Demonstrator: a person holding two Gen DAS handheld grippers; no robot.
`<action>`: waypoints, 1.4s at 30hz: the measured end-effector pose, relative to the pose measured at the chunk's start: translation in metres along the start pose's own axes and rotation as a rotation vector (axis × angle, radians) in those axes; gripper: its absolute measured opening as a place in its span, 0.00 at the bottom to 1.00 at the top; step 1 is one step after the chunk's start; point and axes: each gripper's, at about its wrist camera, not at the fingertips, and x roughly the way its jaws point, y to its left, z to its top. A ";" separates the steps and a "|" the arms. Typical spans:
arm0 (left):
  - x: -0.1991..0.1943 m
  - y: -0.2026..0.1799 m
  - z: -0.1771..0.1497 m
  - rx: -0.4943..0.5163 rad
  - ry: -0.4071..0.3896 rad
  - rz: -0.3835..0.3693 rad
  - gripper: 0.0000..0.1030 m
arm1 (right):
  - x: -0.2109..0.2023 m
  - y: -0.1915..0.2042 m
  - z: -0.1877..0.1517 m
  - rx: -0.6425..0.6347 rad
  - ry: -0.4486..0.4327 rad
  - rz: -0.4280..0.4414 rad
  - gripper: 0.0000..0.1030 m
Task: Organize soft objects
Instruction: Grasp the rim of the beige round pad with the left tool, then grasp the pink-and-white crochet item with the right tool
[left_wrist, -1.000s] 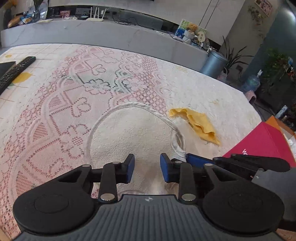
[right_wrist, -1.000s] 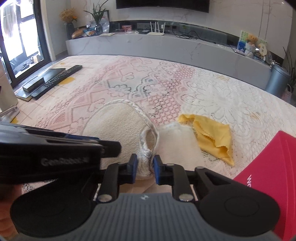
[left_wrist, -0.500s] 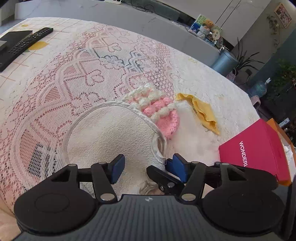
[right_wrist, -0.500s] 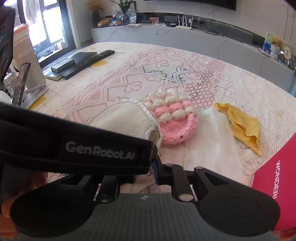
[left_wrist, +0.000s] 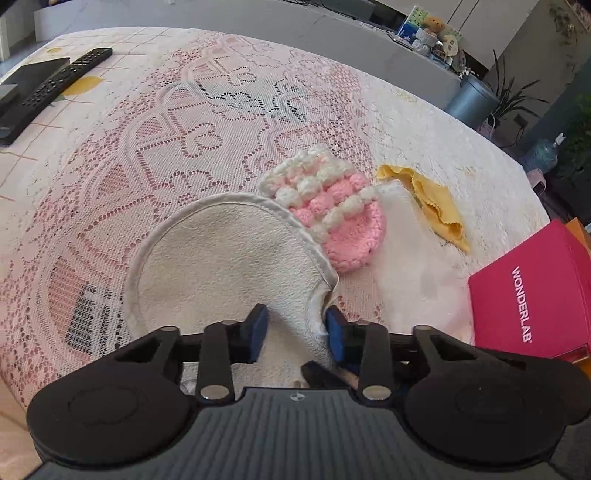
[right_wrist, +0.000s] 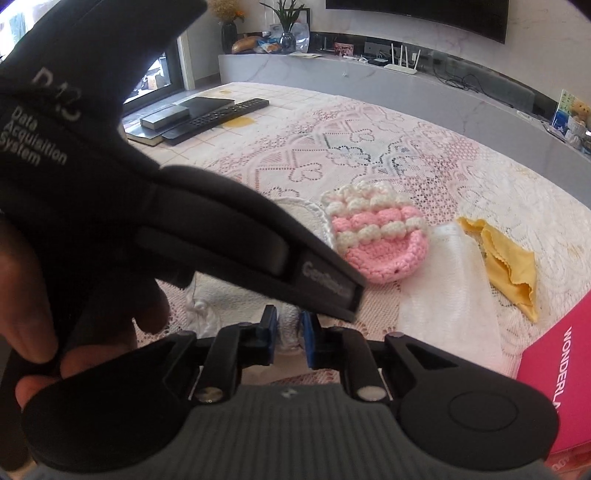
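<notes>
Closing over a fold of cream terry, the left hand-held gripper (left_wrist: 293, 330) has the round bib-like cloth (left_wrist: 221, 266) between its blue pads, one pad on the nubbly face and the other at the stitched neck notch; whether both press yet I cannot tell. The right hand-held gripper (right_wrist: 289, 334), just beside and partly under the left one's black body, is also narrowing, its pads nearly together on a bunched bit of the same white cloth. Holding it from two points looks meant to fold or lift the floppy piece without its sagging. Just beyond the left gripper's far pad, the cloth's bound rim overlaps a crocheted pink-and-white pouch (left_wrist: 332, 214), bobbled in rows and rounded at the bottom. Farther out to the right lies a flat white towel (left_wrist: 413, 273), soft and faintly ribbed, and past it a crumpled yellow cloth (left_wrist: 439, 206) with pinked edges. A stiff magenta box (left_wrist: 528, 291) sits at the far right. All rest on a lace-covered worktop (left_wrist: 184, 122); a remote control (left_wrist: 62, 79) lies well off to the left.
</notes>
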 end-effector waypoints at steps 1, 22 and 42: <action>-0.001 -0.001 -0.001 0.009 -0.003 0.005 0.34 | -0.002 -0.002 0.000 0.013 -0.006 0.007 0.13; -0.026 0.008 0.010 0.022 -0.143 0.055 0.07 | -0.008 -0.034 0.021 0.170 -0.072 -0.130 0.38; -0.017 0.041 0.021 -0.139 -0.142 0.037 0.07 | 0.051 -0.039 0.049 0.098 -0.039 -0.159 0.76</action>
